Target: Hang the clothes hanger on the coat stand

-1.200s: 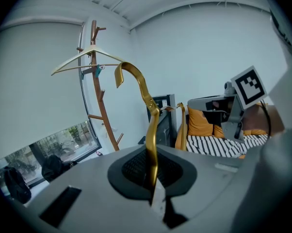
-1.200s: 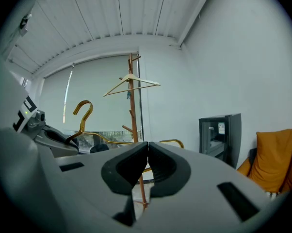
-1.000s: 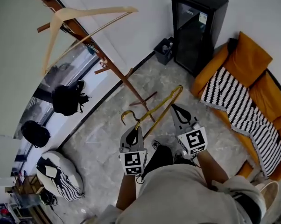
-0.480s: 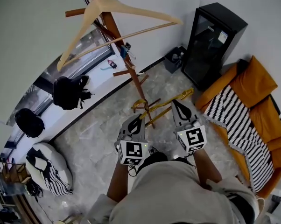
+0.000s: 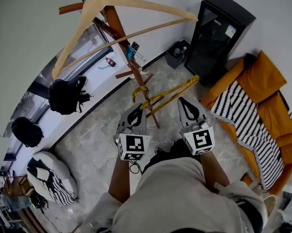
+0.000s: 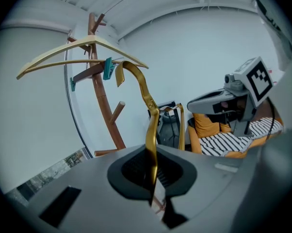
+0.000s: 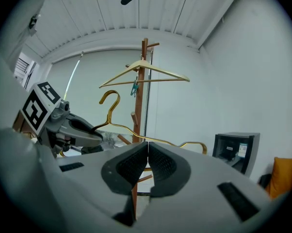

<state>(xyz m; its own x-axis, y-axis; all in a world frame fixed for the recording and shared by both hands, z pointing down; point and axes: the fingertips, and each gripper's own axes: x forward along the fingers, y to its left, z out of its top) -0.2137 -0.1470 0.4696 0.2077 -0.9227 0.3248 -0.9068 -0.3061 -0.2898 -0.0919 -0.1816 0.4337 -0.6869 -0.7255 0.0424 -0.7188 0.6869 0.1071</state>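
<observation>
1. Between the jaws of the left gripper (image 6: 151, 153): the gold hanger (image 6: 145, 93), clamped on the stem just below its hook, jaws closed tight on it.
2. Right gripper (image 7: 148, 147): jaws pressed together. The hanger's shoulder wire runs along their tips; whether it is pinched cannot be told.
3. Gold hanger: in the air, hook uppermost, near the coat stand (image 7: 141, 106), on no peg.
4. Coat stand: wooden, with a wooden hanger (image 5: 136, 3) high up.
5. Beyond: black cabinet (image 5: 219, 40), orange sofa (image 5: 267, 79).
</observation>
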